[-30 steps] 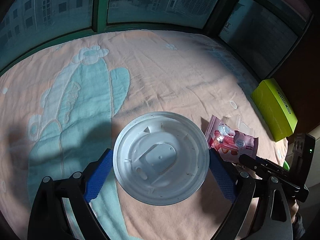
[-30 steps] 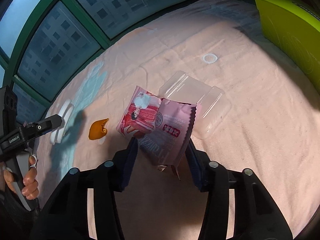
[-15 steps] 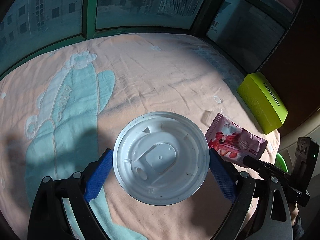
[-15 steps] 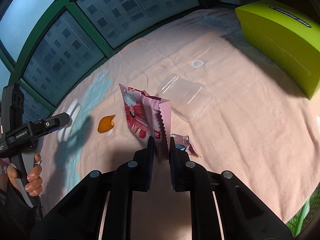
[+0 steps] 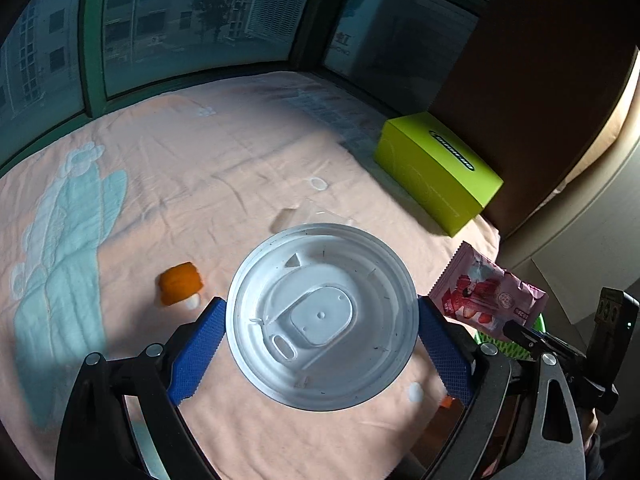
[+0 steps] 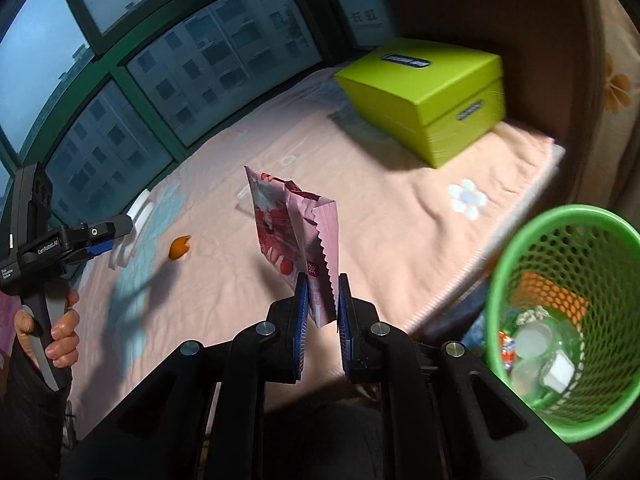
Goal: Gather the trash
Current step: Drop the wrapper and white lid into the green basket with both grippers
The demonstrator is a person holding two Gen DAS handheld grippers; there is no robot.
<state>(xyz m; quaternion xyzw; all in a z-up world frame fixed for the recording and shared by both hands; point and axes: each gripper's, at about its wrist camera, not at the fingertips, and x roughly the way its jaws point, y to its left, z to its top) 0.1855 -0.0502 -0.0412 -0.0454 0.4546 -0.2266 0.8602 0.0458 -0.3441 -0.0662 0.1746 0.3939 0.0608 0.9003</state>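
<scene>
A round white plastic lid (image 5: 322, 316) is clamped flat between the blue pads of my left gripper (image 5: 320, 309), above the peach blanket (image 5: 240, 168). My right gripper (image 6: 322, 284) is shut on the lower edge of a pink snack wrapper (image 6: 296, 224), which stands upright in the air. The left wrist view shows that wrapper (image 5: 488, 300) at the right, near the bed's edge. A green mesh basket (image 6: 576, 210) holding several pieces of trash stands off the bed, to the right of the wrapper. An orange peel (image 5: 178, 282) and a clear plastic tray (image 5: 308, 216) lie on the blanket.
A lime green box (image 6: 424, 96) sits at the blanket's far right corner by the brown wall. Windows with green frames (image 6: 132, 80) run behind the bed. A person's hand (image 6: 60, 336) grips the left handle. A small white scrap (image 5: 415, 392) lies near the bed's edge.
My right gripper closed on the pink wrapper, lifted it off the blanket and carried it right until the green basket came into view. The left gripper moved the same way with the lid.
</scene>
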